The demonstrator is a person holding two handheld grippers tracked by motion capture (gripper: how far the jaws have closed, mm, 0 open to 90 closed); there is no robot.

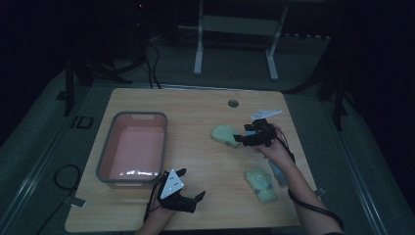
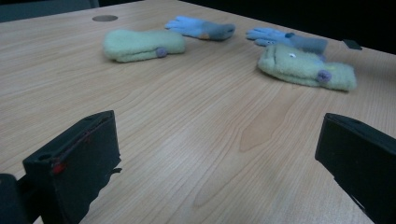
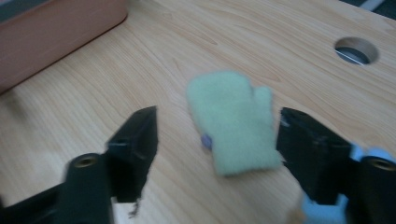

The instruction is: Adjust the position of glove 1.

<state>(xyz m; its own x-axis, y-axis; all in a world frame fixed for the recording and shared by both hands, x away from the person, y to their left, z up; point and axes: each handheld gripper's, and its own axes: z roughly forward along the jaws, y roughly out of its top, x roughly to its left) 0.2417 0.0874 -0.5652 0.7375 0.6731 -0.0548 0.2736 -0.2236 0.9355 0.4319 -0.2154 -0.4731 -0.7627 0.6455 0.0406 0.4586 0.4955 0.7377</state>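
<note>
pink bin (image 1: 108, 147) bare inside, green mitten (image 1: 224, 134) outside

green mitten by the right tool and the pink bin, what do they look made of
The green mitten looks like soft fleece or knitted wool: matte, with a fuzzy nap and blurred edges. The pink bin looks like moulded plastic: smooth walls, rounded corners, a grey rim, and a faint sheen on its floor.
</note>
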